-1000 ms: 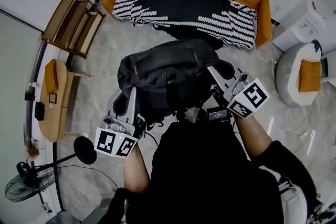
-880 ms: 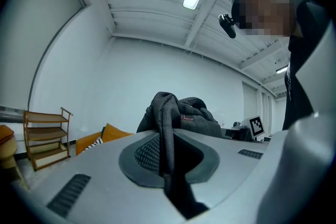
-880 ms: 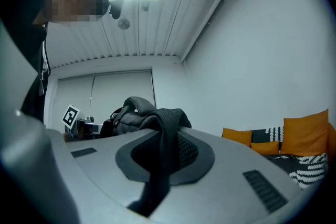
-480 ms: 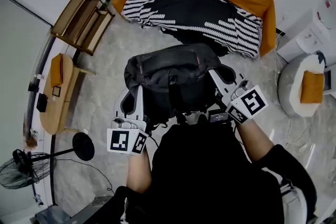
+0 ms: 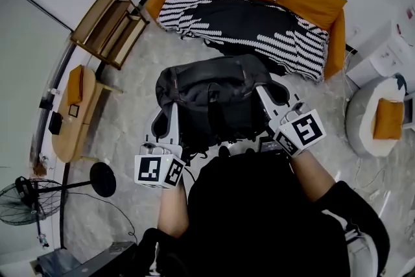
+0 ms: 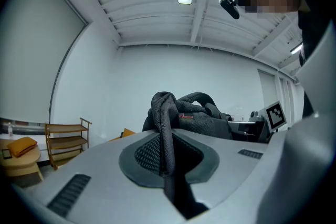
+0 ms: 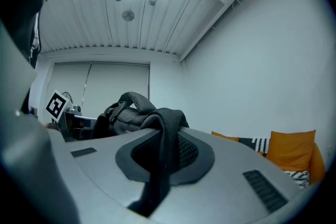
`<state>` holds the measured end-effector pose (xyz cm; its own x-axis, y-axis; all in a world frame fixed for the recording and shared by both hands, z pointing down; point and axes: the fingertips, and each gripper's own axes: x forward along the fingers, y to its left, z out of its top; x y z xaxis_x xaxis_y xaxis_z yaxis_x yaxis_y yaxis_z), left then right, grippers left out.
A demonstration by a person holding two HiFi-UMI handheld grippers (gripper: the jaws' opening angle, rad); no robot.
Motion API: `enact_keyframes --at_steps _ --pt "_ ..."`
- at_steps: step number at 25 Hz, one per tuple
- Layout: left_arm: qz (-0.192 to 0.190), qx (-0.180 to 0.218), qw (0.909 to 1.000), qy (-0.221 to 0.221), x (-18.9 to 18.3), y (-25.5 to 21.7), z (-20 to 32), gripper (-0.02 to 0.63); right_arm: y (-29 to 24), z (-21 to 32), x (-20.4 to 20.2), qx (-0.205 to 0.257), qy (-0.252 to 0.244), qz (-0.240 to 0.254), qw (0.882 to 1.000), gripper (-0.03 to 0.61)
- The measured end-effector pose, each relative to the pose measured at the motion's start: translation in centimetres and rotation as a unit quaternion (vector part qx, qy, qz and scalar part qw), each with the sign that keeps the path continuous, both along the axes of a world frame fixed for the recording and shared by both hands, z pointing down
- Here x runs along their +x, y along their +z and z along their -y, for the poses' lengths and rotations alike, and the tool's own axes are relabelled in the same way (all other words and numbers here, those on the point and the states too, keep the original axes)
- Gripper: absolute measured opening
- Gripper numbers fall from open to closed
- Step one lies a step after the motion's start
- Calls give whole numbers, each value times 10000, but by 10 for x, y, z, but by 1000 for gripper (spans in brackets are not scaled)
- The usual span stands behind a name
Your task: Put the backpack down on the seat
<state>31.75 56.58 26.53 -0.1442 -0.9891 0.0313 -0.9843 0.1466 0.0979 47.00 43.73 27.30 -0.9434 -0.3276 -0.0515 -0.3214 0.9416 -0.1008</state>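
Left gripper (image 5: 170, 119): fingers (image 6: 94, 165) clamped on a backpack (image 5: 214, 97) strap. The backpack hangs between both grippers, with the sofa (image 5: 336, 42) at 12 o'clock, well apart. Right gripper (image 5: 264, 95): fingers likewise clamped on a strap. My plan: advance, then lower both sides evenly onto the seat.

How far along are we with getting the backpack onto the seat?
Done: left gripper and right gripper each clamp a strap, backpack lifted. In hand: it hangs over the floor, short of the sofa. Left: carry it there, lower, release.
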Motion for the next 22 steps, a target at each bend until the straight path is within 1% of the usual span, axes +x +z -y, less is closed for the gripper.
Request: enact_keyframes --at_steps 8,13,18,20,22 --pt "39 42 9998 -214 5 -4 -2 40 -3 5 0 21 -96 54 9999 46" --pt "-40 -4 9996 -295 6 2 0 41 -1 7 -1 24 -186 32 9998 46" --pt "-90 -34 9998 -165 4 5 -3 40 -1 3 -2 8 -101 25 9999 46" --pt "-98 -37 9999 -104 5 5 8 40 0 14 -2 -1 -55 17 10000 46" --pt "-112 -50 9999 -64 4 9 31 40 4 37 -2 -29 -41 -11 10000 46"
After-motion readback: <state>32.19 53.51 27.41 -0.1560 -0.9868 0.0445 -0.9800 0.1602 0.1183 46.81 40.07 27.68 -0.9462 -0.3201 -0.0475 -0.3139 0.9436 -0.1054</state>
